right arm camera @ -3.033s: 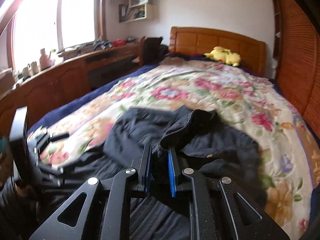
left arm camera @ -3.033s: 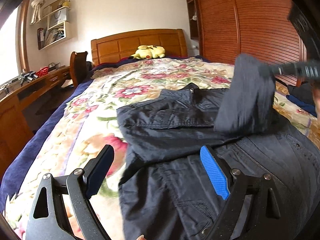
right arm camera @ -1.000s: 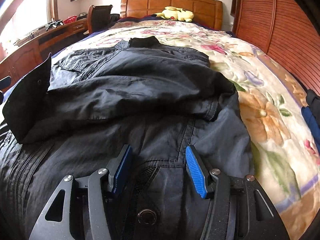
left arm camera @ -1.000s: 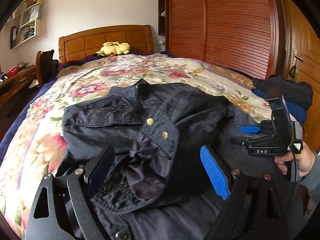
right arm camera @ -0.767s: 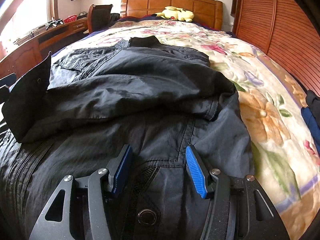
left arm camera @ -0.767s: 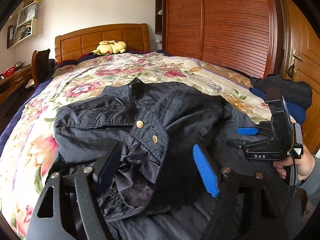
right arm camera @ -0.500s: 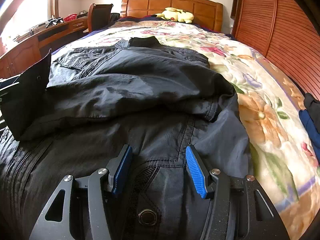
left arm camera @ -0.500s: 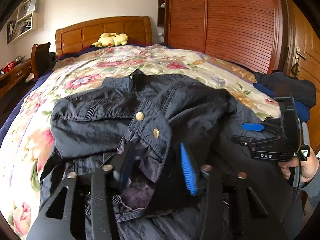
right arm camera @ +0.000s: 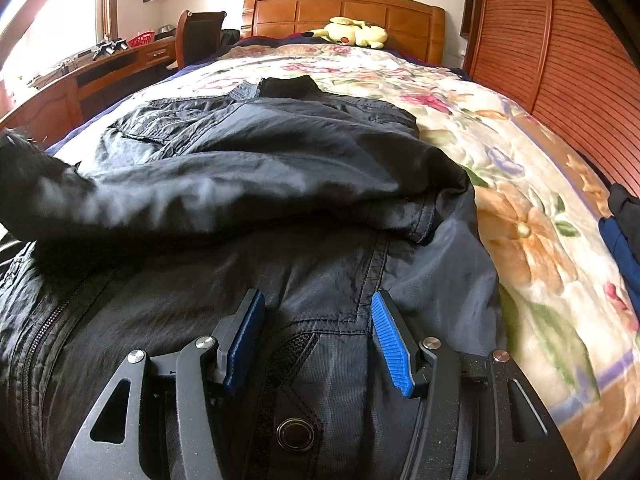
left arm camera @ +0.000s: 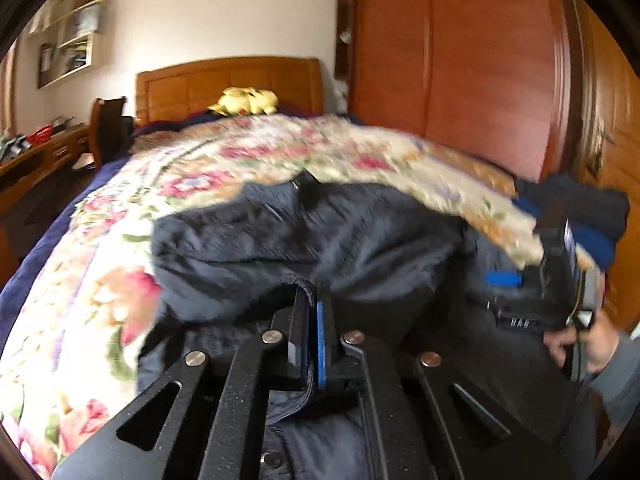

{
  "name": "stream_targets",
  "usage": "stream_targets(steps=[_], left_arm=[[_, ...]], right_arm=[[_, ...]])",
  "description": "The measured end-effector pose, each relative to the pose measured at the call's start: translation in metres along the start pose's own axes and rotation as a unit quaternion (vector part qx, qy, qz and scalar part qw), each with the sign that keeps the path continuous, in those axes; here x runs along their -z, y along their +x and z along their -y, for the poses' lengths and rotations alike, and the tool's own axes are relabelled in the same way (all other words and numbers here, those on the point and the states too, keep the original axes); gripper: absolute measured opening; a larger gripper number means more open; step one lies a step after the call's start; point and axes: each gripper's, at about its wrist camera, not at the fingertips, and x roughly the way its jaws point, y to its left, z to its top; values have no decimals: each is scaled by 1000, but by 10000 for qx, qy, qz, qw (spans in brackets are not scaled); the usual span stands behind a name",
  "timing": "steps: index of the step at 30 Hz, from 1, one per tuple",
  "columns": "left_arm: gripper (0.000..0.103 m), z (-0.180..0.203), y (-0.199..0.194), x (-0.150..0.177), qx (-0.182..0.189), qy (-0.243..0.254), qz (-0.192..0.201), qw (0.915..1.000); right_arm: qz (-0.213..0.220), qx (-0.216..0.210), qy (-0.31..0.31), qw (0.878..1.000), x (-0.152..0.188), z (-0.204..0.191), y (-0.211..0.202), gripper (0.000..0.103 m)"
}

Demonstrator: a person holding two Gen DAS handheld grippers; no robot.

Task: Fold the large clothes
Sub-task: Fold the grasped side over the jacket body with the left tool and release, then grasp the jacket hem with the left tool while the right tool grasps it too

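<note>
A dark jacket [right arm camera: 304,184] lies spread on the floral bedspread [right arm camera: 532,216], collar toward the headboard [right arm camera: 344,12]. One sleeve [right arm camera: 248,188] is folded across the body of the jacket, running from the right shoulder over to the left side.

The left gripper [left arm camera: 310,320] has its jaws pressed together on a fold of jacket fabric, which bunches up just above the pads; the left view is motion-blurred, so it is probably the sleeve cuff, but I cannot be sure.

The right gripper [right arm camera: 318,332] hovers low over the jacket's lower front with its blue pads [right arm camera: 390,340] spread apart, pinching nothing. A snap button [right arm camera: 294,434] and a seam show between and below the jaws. In the left view the same gripper appears at the right edge, gripped by a hand [left arm camera: 584,344].

A yellow plush [right arm camera: 354,32] lies by the headboard. Dark and blue clothes [left arm camera: 588,216] sit piled at the bed's right edge, beside the wardrobe [right arm camera: 560,52]. A desk [right arm camera: 80,80] and chair [right arm camera: 200,36] stand along the left
</note>
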Motion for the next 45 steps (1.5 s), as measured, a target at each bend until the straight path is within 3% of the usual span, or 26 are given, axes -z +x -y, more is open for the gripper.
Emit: stream_targets(steps=[7, 12, 19, 23, 35, 38, 40, 41, 42, 43, 45], left_arm=[[3, -13, -25, -1, -194, -106, 104, 9997], [3, 4, -27, 28, -245, 81, -190, 9995], [3, 11, -32, 69, -121, -85, -578, 9982], [3, 12, -37, 82, -117, -102, -650, 9978], [5, -4, -77, 92, -518, -142, -459, 9975], [24, -11, -85, 94, -641, -197, -455, 9967], [48, -15, -93, 97, -691, -227, -395, 9966], [54, -18, -98, 99, -681, -244, -358, 9967], [72, -21, -101, 101, -672, -284, -355, 9967], [81, -23, -103, 102, -676, -323, -353, 9966], [81, -30, -107, 107, -746, -428, -381, 9956]], right_arm=[[-16, -110, 106, 9999, 1, 4, 0, 58], [-13, -156, 177, 9997, 1, 6, 1, 58], [-76, -204, 226, 9995, 0, 9, 1, 58], [-33, -373, 368, 9986, 5, 13, -20, 58], [258, -10, 18, 9997, 45, 11, -93, 58], [294, 45, 45, 9995, 52, 13, -107, 58], [336, 71, 113, 9993, 56, 18, -116, 58], [347, 68, 147, 9993, 57, 17, -120, 58], [340, 41, 180, 9993, 59, 18, -123, 58], [312, 11, 214, 9993, 62, 20, -125, 58], [243, 16, 274, 9993, 69, 24, -130, 69]])
